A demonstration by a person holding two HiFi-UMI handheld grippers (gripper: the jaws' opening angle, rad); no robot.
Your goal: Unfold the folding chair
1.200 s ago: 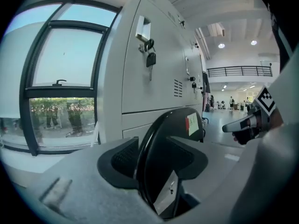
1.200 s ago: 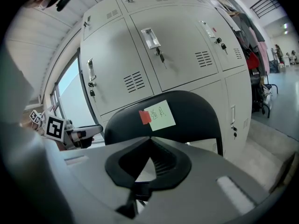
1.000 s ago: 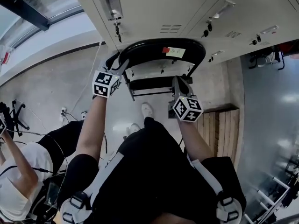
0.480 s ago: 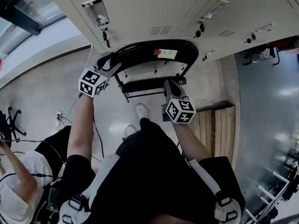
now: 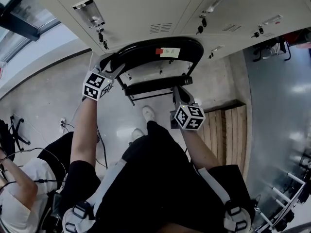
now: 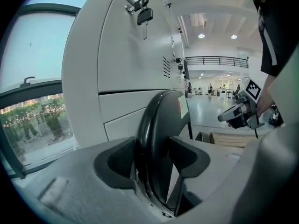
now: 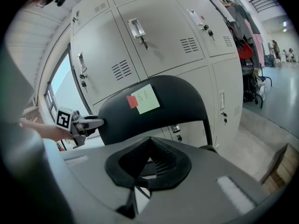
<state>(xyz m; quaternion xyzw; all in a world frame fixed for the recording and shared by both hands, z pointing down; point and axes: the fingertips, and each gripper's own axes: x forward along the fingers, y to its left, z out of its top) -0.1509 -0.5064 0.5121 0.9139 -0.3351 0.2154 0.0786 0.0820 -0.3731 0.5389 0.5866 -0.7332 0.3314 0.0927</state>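
L gripper [image 6: 155,158]: jaws are standing wide and have just been opening, i.e. letting go. The left edge of the black backrest [image 7: 170,104] is sitting btwn the pads, w/ no squeeze showing. R gripper [image 7: 149,148]: jaws are clenching tight together, nothing btwn them. Its tip is pointing at the seat [image 5: 156,85]; can't tell if it's touching.

Both arms are reaching fwd from the person's body. L forearm [image 5: 87,125] is stretching up to the backrest's left corner. R forearm [image 5: 203,148] is coming in lower, toward the seat's right end. Both grippers are tilting a bit downward.

The folding chair [image 5: 160,52] is standing just in front of a wall of grey lockers [image 5: 146,8], on a pale floor [image 5: 48,96]. Its curved backrest is carrying a red tag and a pale green note [image 7: 148,99] near the top. The seat is showing only as a narrow dark bar under the backrest. A wooden pallet [image 5: 228,130] is lying on the floor to the right.
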